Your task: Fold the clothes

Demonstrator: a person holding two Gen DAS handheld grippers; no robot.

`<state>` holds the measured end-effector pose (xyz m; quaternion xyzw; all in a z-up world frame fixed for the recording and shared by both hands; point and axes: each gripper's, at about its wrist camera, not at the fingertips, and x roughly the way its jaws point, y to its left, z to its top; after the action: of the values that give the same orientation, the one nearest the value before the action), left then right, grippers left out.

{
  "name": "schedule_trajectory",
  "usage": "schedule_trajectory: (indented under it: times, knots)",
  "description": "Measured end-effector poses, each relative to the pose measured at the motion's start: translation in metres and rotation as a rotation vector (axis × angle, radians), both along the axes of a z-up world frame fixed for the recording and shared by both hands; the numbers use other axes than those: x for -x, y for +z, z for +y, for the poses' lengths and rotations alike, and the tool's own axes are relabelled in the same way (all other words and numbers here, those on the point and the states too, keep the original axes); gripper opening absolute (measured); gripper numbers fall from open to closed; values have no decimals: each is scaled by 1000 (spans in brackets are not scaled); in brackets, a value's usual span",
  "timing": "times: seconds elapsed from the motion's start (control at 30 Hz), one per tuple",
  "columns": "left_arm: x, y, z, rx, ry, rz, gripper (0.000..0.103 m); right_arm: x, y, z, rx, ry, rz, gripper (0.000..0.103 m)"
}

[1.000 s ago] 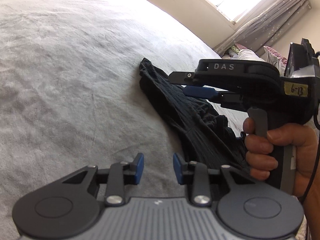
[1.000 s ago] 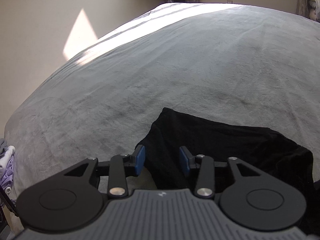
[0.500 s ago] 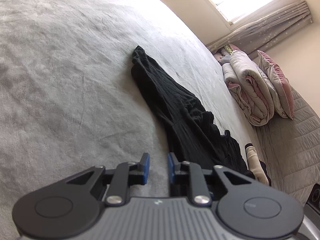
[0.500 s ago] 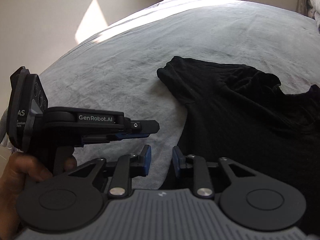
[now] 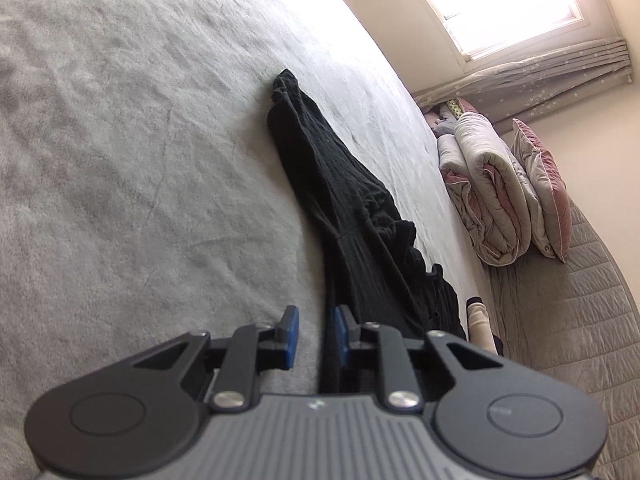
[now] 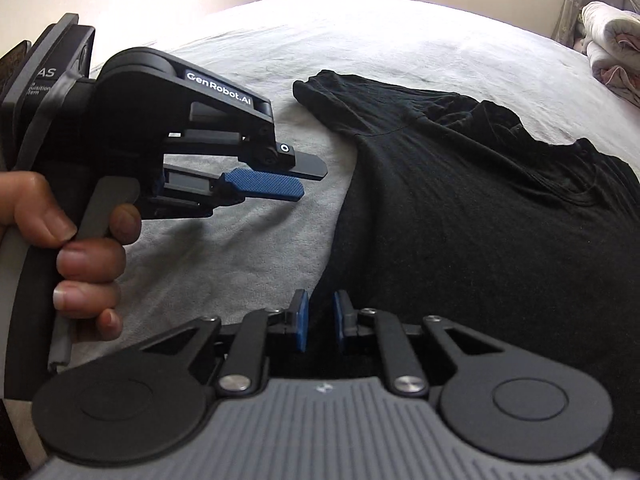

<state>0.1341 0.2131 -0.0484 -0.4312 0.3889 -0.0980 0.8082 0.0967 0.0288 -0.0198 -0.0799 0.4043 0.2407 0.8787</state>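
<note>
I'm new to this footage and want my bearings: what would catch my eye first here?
First, the crumpled black knit garment sprawled across the pale grey bedspread, stark against it. Next, in the right wrist view, the black left tool with blue pads, gripped by a bare hand and hovering over the bedspread beside the garment. In the left wrist view, rolled pink-and-white quilts lie below the bright window.

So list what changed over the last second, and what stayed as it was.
The right gripper pulled back from the sleeve end toward the shirt's lower body, its jaws narrowing. The left gripper swung in along the black shirt's left edge, jaws tighter than a second ago, gripping nothing. The right gripper left the left view; the left one came into the right view. The shirt lies unfolded on the grey blanket as before.
</note>
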Motion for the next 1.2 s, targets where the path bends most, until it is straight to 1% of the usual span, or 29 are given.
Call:
schedule_trajectory:
  times: [0.03, 0.23, 0.37, 0.4, 0.47, 0.53, 0.6, 0.63, 0.67, 0.7, 0.8, 0.87, 0.93, 1.0, 1.07, 1.13, 1.17, 1.2]
  knots:
    - [1, -1, 0, 5, 4, 1, 19, -1, 0, -1, -13, 2, 0, 3]
    - [3, -1, 5, 37, 34, -15, 20, -12, 6, -18, -202, 13, 85, 3]
    - [2, -7, 6, 51, 45, -2, 20, -20, 10, -29, -328, 20, 141, 4]
    - [2, -7, 5, 46, 46, -4, 20, -21, 7, -28, -331, 20, 152, 5]
    - [2, -6, 3, 39, 39, -12, 20, -22, -3, -25, -312, 13, 172, 10]
    - [1, -5, 2, 36, 30, -15, 20, -20, -7, -25, -333, 8, 179, 15]
    - [1, -4, 1, 35, 19, -15, 20, -14, -3, -30, -357, 12, 183, 18]
    - [1, -3, 0, 34, 12, -15, 20, -11, 1, -36, -373, 10, 181, 25]
    - [0, -2, 0, 33, 6, -14, 20, -9, 5, -42, -383, 5, 173, 42]
    - [1, -1, -1, 30, 2, -16, 20, -5, 9, -51, -381, -7, 157, 46]
    - [5, 7, -5, 5, -13, -46, 20, 5, 18, -81, -345, -61, 105, 46]
    - [9, 15, -9, -36, -22, -77, 20, 5, 19, -105, -313, -114, 89, 46]
    - [14, 26, -16, -120, -33, -116, 21, 4, 20, -127, -280, -164, 69, 46]
    - [16, 37, -25, -232, -38, -154, 27, -1, 23, -148, -248, -198, 39, 46]
    - [11, 44, -31, -318, -40, -174, 39, -10, 25, -164, -235, -221, 0, 46]
    - [-7, 52, -35, -413, -43, -181, 45, -27, 27, -174, -244, -242, -27, 46]
    - [-18, 54, -35, -448, -30, -178, 48, -37, 27, -176, -258, -250, -34, 46]
    - [-29, 56, -33, -481, -14, -176, 49, -48, 27, -178, -272, -258, -41, 46]
